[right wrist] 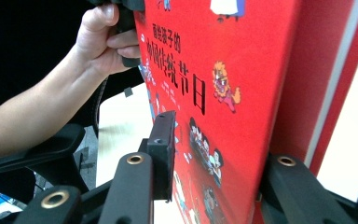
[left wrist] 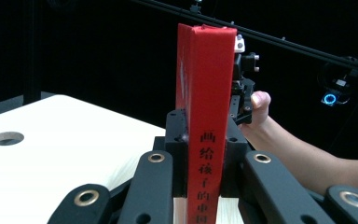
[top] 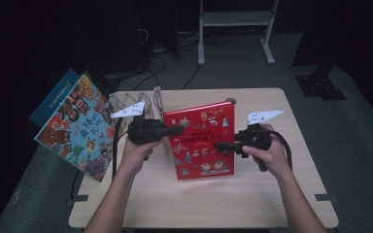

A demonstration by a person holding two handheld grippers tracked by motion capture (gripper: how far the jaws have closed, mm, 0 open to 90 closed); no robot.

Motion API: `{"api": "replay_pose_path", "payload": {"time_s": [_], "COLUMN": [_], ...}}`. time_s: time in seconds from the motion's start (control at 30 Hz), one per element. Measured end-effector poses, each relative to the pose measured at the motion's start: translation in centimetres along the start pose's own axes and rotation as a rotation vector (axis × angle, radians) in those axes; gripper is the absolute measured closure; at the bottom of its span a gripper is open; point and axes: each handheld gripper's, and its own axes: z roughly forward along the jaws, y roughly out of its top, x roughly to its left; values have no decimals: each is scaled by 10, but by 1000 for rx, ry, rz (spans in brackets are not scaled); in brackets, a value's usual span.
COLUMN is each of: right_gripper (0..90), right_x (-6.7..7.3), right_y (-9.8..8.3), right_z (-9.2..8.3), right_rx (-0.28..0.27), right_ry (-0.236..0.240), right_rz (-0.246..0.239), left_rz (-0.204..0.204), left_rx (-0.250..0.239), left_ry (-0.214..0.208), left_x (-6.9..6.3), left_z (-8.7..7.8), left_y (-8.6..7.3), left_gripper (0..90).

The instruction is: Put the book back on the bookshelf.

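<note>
While the wooden tabletop (top: 252, 194) carries most of the scene, the red picture book (top: 201, 141) is what the work turns on: it stands upright near the middle of the tabletop, a little toward the far edge, its cover facing the person's side. Off the left edge a second, colourful picture book (top: 75, 126) leans at a tilt with a blue one behind it, and a folding wooden rack (top: 141, 104) sits by the far left corner. The left tool (top: 175, 130) comes in level at the red book's spine edge, and in the left gripper view the pads sit flat against both faces of the spine (left wrist: 209, 116), so it is clamped on the book. The right tool (top: 221, 144) reaches across the cover from the other side; in the right gripper view the book passes between its jaws, but one pad (right wrist: 164, 154) stands clear of the cover, so I read it as let go. My guess is the book is being handed to the left tool alone. To do that well, the left grip should stay square on the spine, and the right tool should draw straight back without brushing the cover, or the book may twist or topple.
</note>
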Motion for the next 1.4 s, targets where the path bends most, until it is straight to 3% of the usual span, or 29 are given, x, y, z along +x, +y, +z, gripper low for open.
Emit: {"api": "replay_pose_path", "payload": {"time_s": [0.33,0.43,0.63,0.77,0.93,1.13,1.4], "right_gripper": [607,583,551,491,411,386,382], "right_x": [0,-2,-5,-9,-17,-28,-43], "right_y": [-1,-3,-14,-21,-37,-63,-95], "right_z": [2,0,0,-1,5,12,27], "right_rx": [21,36,65,88,149,212,301], "right_ry": [-40,-107,-190,-254,-330,-366,-405], "right_rz": [-29,-42,-41,-63,-113,-89,-90], "left_rz": [30,38,51,50,54,52,65], "left_rx": [-12,-15,-17,-27,-23,-24,-20], "left_ry": [35,60,105,108,107,112,124], "left_x": [-4,-3,-3,-2,-3,-3,-4], "left_z": [-4,-8,-13,-16,-15,-16,-15], "left_y": [4,5,5,5,5,3,4], "left_gripper": [791,799,802,802,802,801,801]}}
